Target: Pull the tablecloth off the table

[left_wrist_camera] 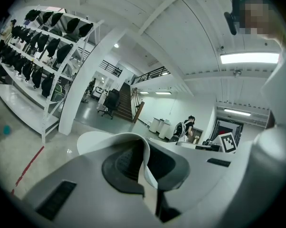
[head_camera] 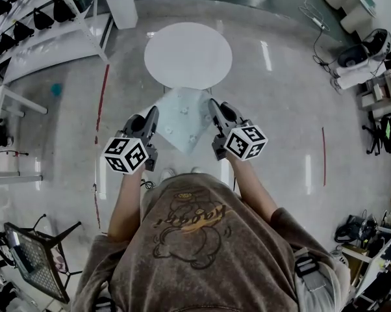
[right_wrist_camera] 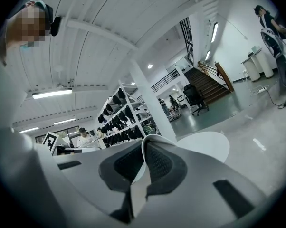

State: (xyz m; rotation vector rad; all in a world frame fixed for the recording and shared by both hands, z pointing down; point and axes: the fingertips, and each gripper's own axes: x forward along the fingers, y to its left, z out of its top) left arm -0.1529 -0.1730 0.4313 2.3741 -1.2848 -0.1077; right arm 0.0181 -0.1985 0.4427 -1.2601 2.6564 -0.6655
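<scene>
Tablecloth (head_camera: 181,121): already off the table and held in the air between the two claws, close in front of the person. It is a pale cloth with small dots. Its free part droops between and below the claw tips, and none of it lies on the table top.

Left claw (head_camera: 154,112): closed, pinching the cloth's left edge. In the left gripper view the jaws are together, with a thin fold of fabric running up between them and curling over the tips.

Right claw (head_camera: 212,104): closed the same way on the right edge. The right gripper view shows a similar fold caught between its jaws.

Table (head_camera: 188,54): round, white, bare top. It stands just beyond both claw tips, centred between them, and each gripper view shows it as a pale disc past the tips.

Why held so:
- Two pinches set apart along the cloth keep it spread rather than bunched.
- Both claws point roughly level toward the table, so the fabric drapes down from the grip points.
- The cloth is thin, so the jaws close almost fully on it.

Judgement: the pull itself looks done. What remains is probably carrying the cloth clear or setting it down. The risk is the thin fold slipping from one pinch if the claws drift apart unevenly.
</scene>
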